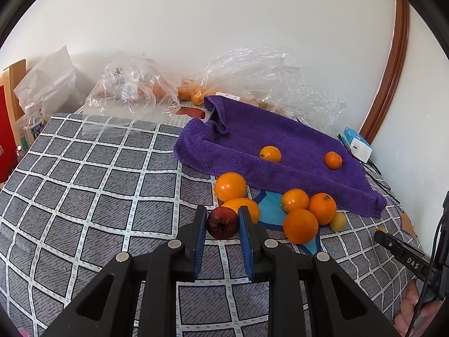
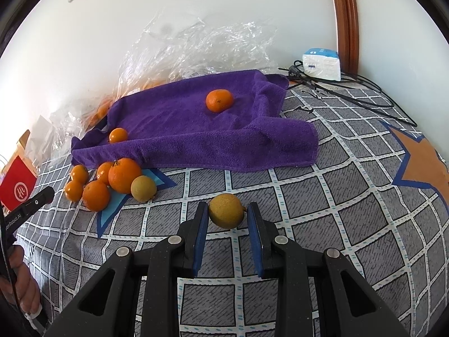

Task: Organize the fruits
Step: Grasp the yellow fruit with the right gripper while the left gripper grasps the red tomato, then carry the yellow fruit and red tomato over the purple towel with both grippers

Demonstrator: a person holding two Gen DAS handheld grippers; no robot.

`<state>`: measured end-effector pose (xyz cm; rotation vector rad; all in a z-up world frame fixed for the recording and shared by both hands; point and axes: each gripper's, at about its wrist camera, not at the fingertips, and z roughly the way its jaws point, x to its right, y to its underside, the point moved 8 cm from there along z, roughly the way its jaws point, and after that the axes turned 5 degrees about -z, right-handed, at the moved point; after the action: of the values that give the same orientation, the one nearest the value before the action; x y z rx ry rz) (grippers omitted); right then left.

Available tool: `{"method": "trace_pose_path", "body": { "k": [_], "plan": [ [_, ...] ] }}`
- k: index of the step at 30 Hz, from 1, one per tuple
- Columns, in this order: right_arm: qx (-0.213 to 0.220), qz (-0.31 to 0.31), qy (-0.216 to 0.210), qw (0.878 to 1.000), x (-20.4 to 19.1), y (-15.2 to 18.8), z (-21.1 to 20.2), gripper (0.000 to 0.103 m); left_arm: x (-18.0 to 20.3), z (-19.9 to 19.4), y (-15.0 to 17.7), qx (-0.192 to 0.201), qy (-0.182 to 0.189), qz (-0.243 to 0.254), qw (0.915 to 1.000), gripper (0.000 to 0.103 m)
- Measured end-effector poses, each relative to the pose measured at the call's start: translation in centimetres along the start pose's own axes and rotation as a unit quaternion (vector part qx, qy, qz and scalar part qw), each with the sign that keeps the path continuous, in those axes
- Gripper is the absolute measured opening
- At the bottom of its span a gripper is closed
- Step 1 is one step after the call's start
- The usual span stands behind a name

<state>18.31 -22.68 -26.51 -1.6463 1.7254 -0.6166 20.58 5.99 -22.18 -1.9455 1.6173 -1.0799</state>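
My left gripper (image 1: 222,219) is shut on a dark red fruit (image 1: 222,222) just above the checked cloth. Behind it lies a cluster of oranges (image 1: 300,226) and a small yellow fruit (image 1: 338,221). Two oranges (image 1: 270,154) rest on the purple towel (image 1: 280,140). My right gripper (image 2: 227,216) straddles a yellow lemon-like fruit (image 2: 226,214); the left pad touches it, a small gap shows at the right pad. The orange cluster (image 2: 96,195) and a yellow-green fruit (image 2: 143,188) lie to its left, and the towel (image 2: 196,140) holds two oranges (image 2: 219,100).
Clear plastic bags (image 1: 132,90) with more fruit sit along the wall. Bottles (image 1: 31,126) and a red box (image 1: 5,146) stand at the left edge. A white and blue pack (image 2: 321,63) and black cables (image 2: 350,90) lie at the far right corner.
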Motion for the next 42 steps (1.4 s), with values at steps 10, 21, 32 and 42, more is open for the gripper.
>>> {"method": "trace_pose_path", "body": {
  "k": [10,21,32,42],
  "plan": [
    [0.01,-0.007,-0.015,1.0,-0.6,-1.1,-1.1,0.028,-0.8,-0.9,-0.9,0.011,-0.007,-0.021,0.9997,0.022],
    [0.044,-0.028,-0.009,0.999,-0.9,-6.8,-1.4,0.028,0.9,-1.9,-5.7,0.024,0.006,-0.025,0.9994,0.022],
    [0.088,-0.044,-0.015,0.995,-0.6,-14.3,0.5,0.028,3.9,2.3,-11.1,0.031,0.004,-0.004,0.9995,0.022],
    [0.055,-0.018,-0.021,0.998,0.1,-14.0,7.1,0.028,2.9,9.8,-10.9,0.013,-0.04,-0.001,0.9991,0.022]
  ]
}}
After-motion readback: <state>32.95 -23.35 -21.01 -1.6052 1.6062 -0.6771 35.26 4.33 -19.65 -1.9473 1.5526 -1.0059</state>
